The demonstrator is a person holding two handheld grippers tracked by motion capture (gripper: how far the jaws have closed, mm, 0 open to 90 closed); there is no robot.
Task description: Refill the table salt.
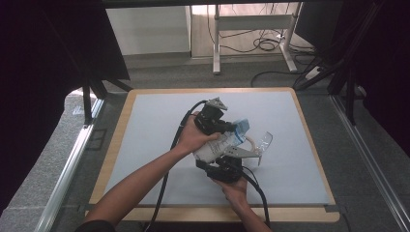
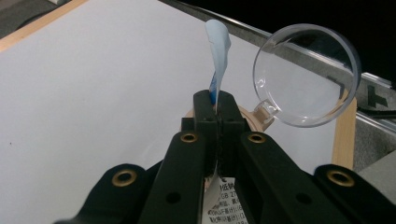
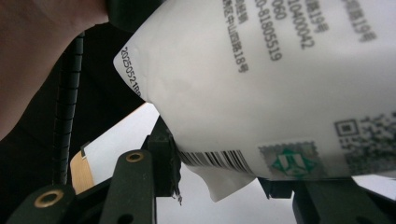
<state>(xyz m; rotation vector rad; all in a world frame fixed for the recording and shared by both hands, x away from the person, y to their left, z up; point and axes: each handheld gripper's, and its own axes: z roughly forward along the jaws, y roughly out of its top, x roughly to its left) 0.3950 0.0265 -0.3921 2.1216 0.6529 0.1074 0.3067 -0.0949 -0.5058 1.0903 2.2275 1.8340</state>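
Note:
A white printed pouch (image 1: 212, 147) with a blue top is held up over the middle of the table between both grippers. My left gripper (image 1: 231, 127) is shut on the pouch's thin blue top strip (image 2: 218, 46), which curls up past the closed jaws of this gripper (image 2: 216, 100). My right gripper (image 1: 227, 158) grips the pouch from below. In the right gripper view the pouch (image 3: 261, 93) shows a barcode and a QR code, with the black jaws of that gripper (image 3: 219, 172) pressing on its lower edge from both sides. A clear plastic cup (image 1: 263, 142) with a handle sits just right of the pouch.
A pale mat (image 1: 154, 135) covers the table, which has a wooden rim (image 1: 116, 145). The clear cup (image 2: 306, 77) appears close behind the left jaws, beside a tan curved piece (image 2: 254, 119). Black cables trail from both grippers. Desk legs and floor cables lie beyond the table.

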